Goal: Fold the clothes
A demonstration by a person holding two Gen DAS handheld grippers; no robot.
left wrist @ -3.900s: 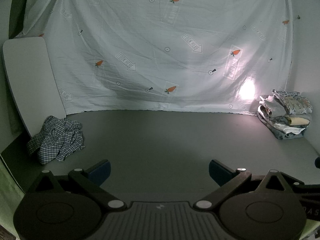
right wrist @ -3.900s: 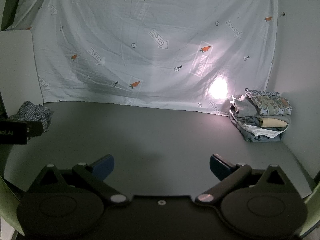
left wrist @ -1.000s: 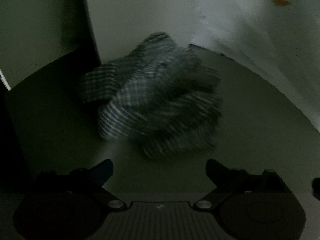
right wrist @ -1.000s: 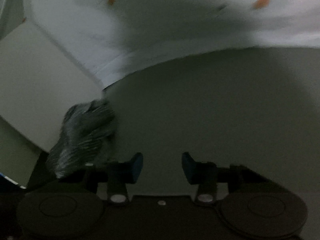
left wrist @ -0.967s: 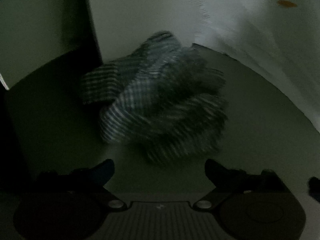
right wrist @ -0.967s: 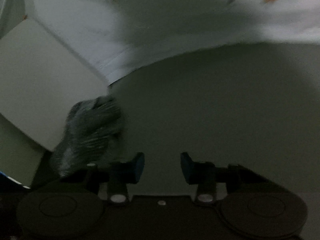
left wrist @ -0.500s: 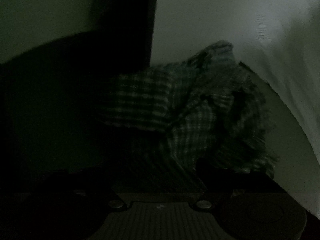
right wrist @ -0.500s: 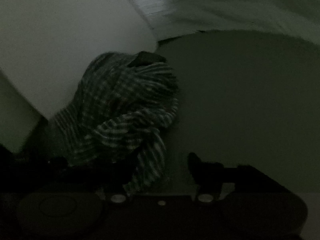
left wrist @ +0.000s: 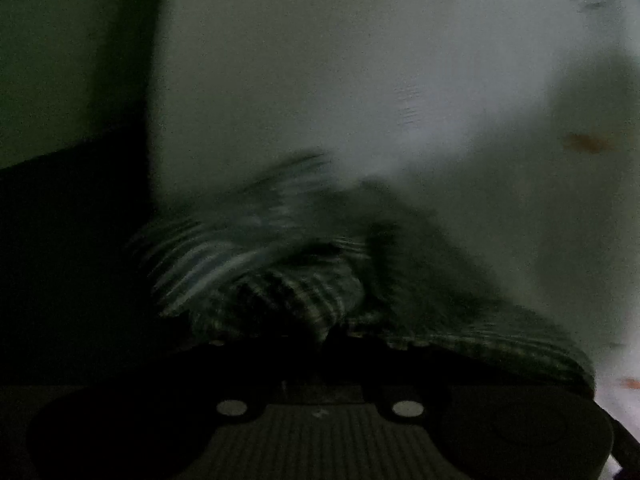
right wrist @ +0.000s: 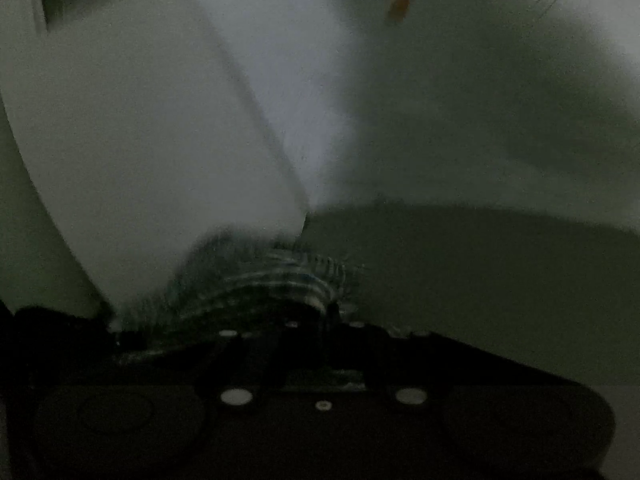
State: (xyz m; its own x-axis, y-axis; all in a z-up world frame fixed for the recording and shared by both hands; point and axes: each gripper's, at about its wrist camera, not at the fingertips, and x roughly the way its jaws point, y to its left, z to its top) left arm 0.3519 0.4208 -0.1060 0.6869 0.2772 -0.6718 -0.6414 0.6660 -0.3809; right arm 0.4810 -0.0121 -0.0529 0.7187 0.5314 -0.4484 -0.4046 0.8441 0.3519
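Lying crumpled in the dim corner of the table, the checked shirt (left wrist: 280, 292) is bunching up right against both grippers, blurred in both views. In the left wrist view its plaid folds are rising in a heap just ahead of the left gripper (left wrist: 324, 340), and one fold is draping down over the spot where the fingertips meet, while another part of the cloth is trailing off to the right along the gripper's body. The jaws are standing drawn together with the fabric pinched between them, though the tips themselves are lost in shadow and cloth.

In the right wrist view the same shirt (right wrist: 256, 284) is pressing against the front of the right gripper (right wrist: 316, 320); its jaws are also standing close together, and the striped edge of the cloth is sitting right at them, apparently nipped there, though darkness is hiding the contact itself.

Behind the shirt, a pale flat board (right wrist: 140, 152) is leaning upright, its lower edge touching or just beside the cloth. The grey table (right wrist: 500, 288) is stretching away to the right of the shirt. Hanging behind everything, a light sheet (right wrist: 460, 80) with small orange carrot prints is forming the backdrop.
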